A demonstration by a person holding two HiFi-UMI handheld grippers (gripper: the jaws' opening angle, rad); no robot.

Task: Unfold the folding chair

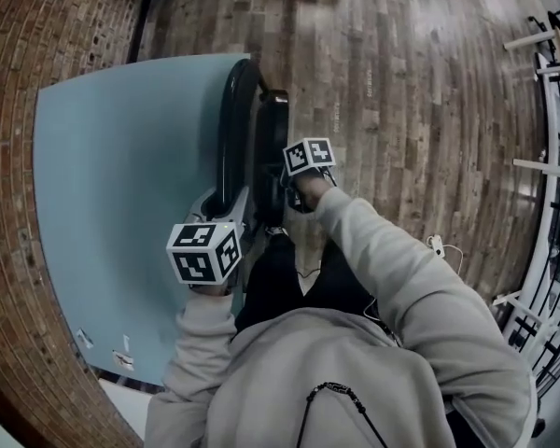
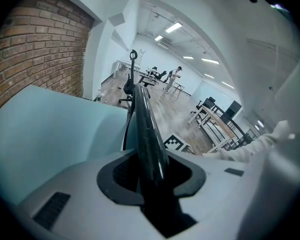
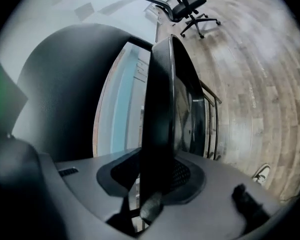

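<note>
The folded black chair (image 1: pixel 235 119) stands on edge against a light blue panel (image 1: pixel 121 185), right in front of me. My left gripper (image 1: pixel 231 208) is shut on the chair's curved backrest edge (image 2: pixel 144 119), which runs straight up between the jaws of the left gripper (image 2: pixel 151 176). My right gripper (image 1: pixel 285 187) is shut on the seat panel (image 3: pixel 159 104) beside it, and the panel's thin black edge sits between the pads of the right gripper (image 3: pixel 157 181). The chair's metal leg tubes (image 3: pixel 212 119) show past the seat.
A brick wall (image 1: pixel 19 54) lies to the left of the blue panel. Wooden floor (image 1: pixel 401 82) stretches to the right, with a white plug and cable (image 1: pixel 436 245) on it. Desks and racks (image 1: pixel 553 157) line the far right. An office chair (image 3: pixel 187 6) stands further off.
</note>
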